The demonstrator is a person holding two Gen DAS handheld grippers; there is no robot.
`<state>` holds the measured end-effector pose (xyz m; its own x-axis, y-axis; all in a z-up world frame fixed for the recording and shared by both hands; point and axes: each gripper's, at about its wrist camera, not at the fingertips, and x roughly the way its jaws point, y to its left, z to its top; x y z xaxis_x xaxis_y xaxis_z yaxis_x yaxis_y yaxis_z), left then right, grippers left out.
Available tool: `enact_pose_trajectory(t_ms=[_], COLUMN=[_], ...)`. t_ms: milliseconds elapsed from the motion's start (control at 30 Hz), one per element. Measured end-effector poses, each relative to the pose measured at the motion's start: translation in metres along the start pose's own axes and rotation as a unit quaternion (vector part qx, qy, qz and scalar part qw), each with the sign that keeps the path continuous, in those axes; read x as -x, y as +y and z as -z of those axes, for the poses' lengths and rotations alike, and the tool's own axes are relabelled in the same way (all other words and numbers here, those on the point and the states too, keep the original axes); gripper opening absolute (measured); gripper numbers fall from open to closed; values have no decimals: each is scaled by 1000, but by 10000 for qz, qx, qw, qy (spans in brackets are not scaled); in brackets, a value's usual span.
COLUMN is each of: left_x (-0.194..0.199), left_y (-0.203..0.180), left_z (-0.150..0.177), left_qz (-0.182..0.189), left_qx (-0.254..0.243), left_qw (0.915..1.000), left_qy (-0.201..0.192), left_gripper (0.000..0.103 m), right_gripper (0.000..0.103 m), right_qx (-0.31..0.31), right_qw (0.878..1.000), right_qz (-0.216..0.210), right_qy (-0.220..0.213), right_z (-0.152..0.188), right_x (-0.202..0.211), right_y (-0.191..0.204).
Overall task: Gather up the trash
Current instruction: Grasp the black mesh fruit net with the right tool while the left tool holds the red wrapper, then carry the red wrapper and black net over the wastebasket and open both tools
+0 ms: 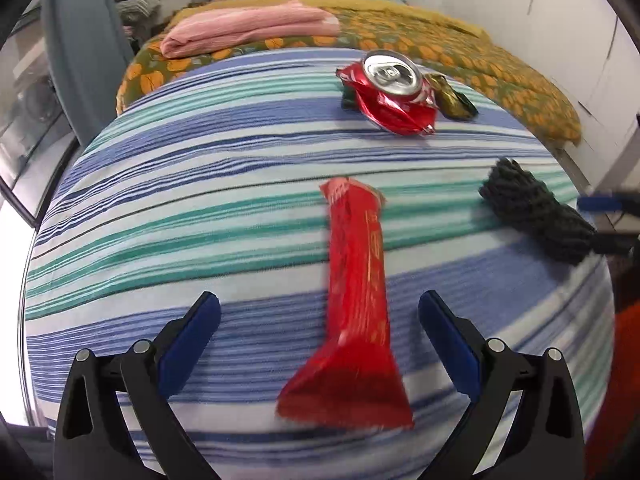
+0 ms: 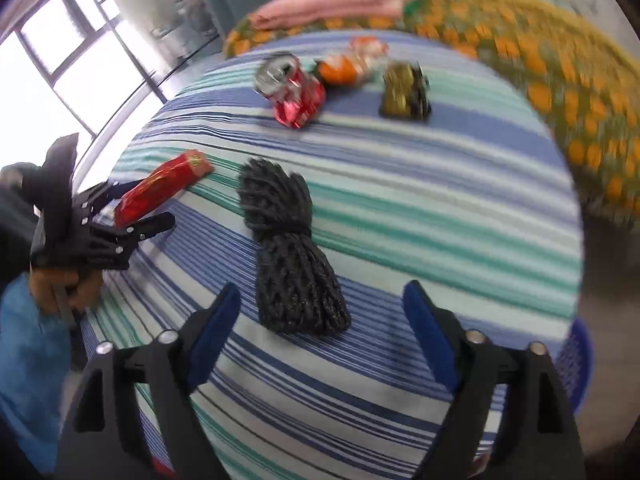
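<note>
A long red snack wrapper (image 1: 358, 312) lies on the striped cloth, its near end between the open fingers of my left gripper (image 1: 320, 312); no finger touches it. It also shows in the right wrist view (image 2: 160, 188), with the left gripper (image 2: 140, 212) around its near end. A crushed red can (image 1: 390, 92) lies farther back, also in the right wrist view (image 2: 290, 90). A dark gold wrapper (image 1: 452, 96) lies beside the can and shows in the right wrist view (image 2: 404, 90). An orange wrapper (image 2: 352, 62) lies behind the can. My right gripper (image 2: 322, 300) is open, just short of a black rope bundle (image 2: 292, 252).
The striped cloth (image 1: 200, 216) covers a bed. A folded pink blanket (image 1: 248, 26) lies on an orange flowered quilt (image 1: 520, 84) at the back. The rope bundle shows at the right in the left wrist view (image 1: 536, 216). A window (image 2: 68, 44) is at the left. A blue basket rim (image 2: 578, 364) is at the lower right.
</note>
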<state>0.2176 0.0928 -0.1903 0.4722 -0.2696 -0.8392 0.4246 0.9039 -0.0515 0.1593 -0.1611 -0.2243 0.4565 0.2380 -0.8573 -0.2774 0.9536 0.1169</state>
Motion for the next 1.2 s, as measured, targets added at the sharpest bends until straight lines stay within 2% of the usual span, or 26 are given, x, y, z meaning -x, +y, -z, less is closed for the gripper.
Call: enact_pose_trajectory(t_ms=[133, 233, 300, 367, 433, 467, 500, 567, 767, 900, 967, 1200], left_x=[15, 16, 13, 6, 0, -2, -4, -5, 20, 51, 64, 72], left_y=[3, 0, -5, -9, -13, -16, -19, -21, -34, -69, -96, -226], left_z=[-7, -19, -26, -32, -35, -37, -38, -39, -34, -28, -25, -30], left_qz=[196, 195, 128, 91, -25, -85, -117, -131, 7, 311, 540, 1513], left_qx=[28, -5, -53, -91, -185, -226, -245, -227, 48, 40, -47, -566], left_qw=[9997, 9997, 9999, 9998, 9994, 9992, 9990, 9988, 10000, 9990, 9975, 9854], left_qy=[-139, -135, -17, 178, 299, 330, 361, 410, 18, -322, -445, -534], left_gripper=[99, 98, 94, 81, 73, 64, 57, 15, 9, 8, 8, 7], right_gripper=[87, 86, 80, 71, 61, 45, 35, 34, 34, 34, 34, 34], right_qx=[623, 953, 1186, 1415, 1405, 1365, 1311, 1179, 533, -206, -605, -1639], right_qw=[9978, 9946, 9902, 9841, 9826, 9829, 9842, 9876, 9984, 9985, 9959, 9761], right_qz=[226, 176, 410, 804, 884, 878, 835, 793, 210, -92, 30, 1065], right_qy=[45, 381, 615, 709, 829, 867, 853, 661, -33, -498, -675, -945], right_z=[-14, -30, -37, -42, -44, -44, -43, -40, -23, 4, 23, 96], right_x=[5, -12, -26, -39, -49, -51, -52, -43, 11, 52, 71, 119], right_y=[13, 29, 40, 50, 51, 49, 47, 42, 16, -35, -70, -188])
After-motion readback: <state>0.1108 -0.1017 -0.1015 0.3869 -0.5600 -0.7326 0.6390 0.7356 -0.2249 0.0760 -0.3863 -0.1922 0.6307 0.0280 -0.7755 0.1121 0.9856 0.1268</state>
